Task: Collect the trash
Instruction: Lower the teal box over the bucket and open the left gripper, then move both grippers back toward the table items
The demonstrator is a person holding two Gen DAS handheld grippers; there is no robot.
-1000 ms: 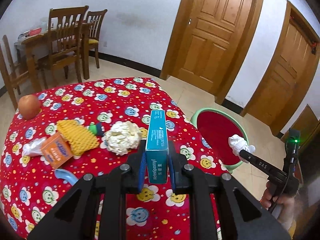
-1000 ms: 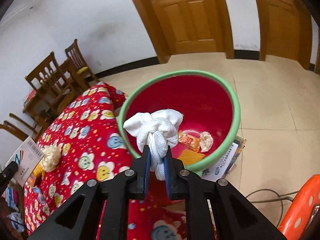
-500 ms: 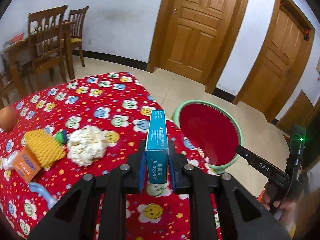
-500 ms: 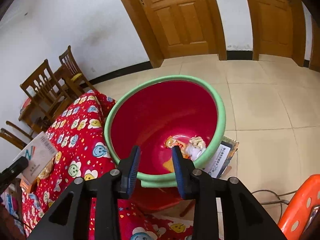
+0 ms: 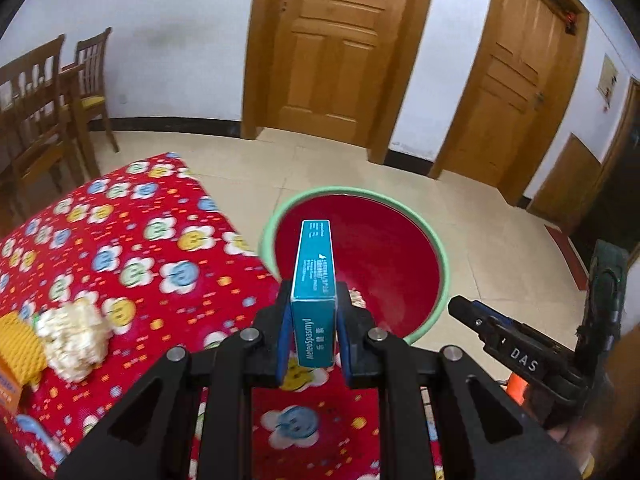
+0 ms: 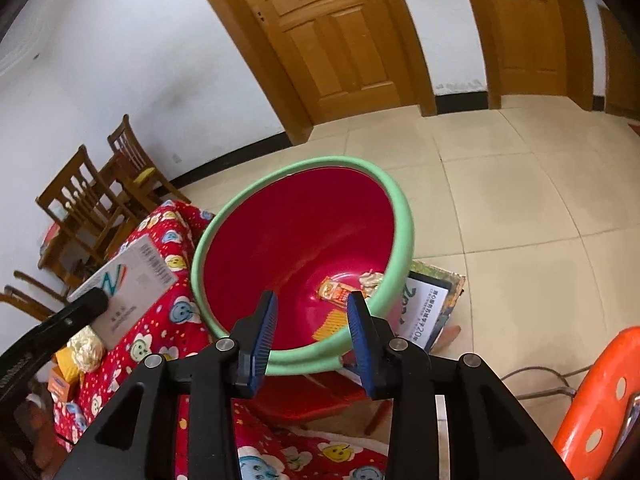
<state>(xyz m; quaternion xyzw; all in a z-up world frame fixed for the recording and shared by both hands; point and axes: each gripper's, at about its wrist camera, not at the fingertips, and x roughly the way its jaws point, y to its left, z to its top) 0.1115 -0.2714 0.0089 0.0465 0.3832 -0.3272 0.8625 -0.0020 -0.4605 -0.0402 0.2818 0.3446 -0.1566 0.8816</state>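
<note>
The left gripper [image 5: 312,332] is clamped tight on a teal box [image 5: 314,292], which stands on end between the blue pads. Taking the red basin [image 5: 360,256] as the landmark: the box sits at the basin's near rim, its top end already over the red inside, its lower end above the table edge.

The main risk I see is an early release. If the jaws part here, the box could strike the green rim and tip back onto the red flowered tablecloth [image 5: 120,248] or fall to the floor between table and basin. Carrying it further over the middle would avoid that.

The right gripper [image 6: 312,332] hangs just this side of the basin. Its jaws have just been opening and stand partly apart with nothing between them. It is close beside the left one, so a sideways swing could knock the two together and jar the box loose.

Inside the basin, at its far side, lie an orange wrapper [image 6: 338,292] and a crumpled scrap [image 6: 370,280].

Left of the basin, a crumpled paper ball [image 5: 74,340] and a yellow sponge [image 5: 18,346] remain on the table, uncollected.
</note>
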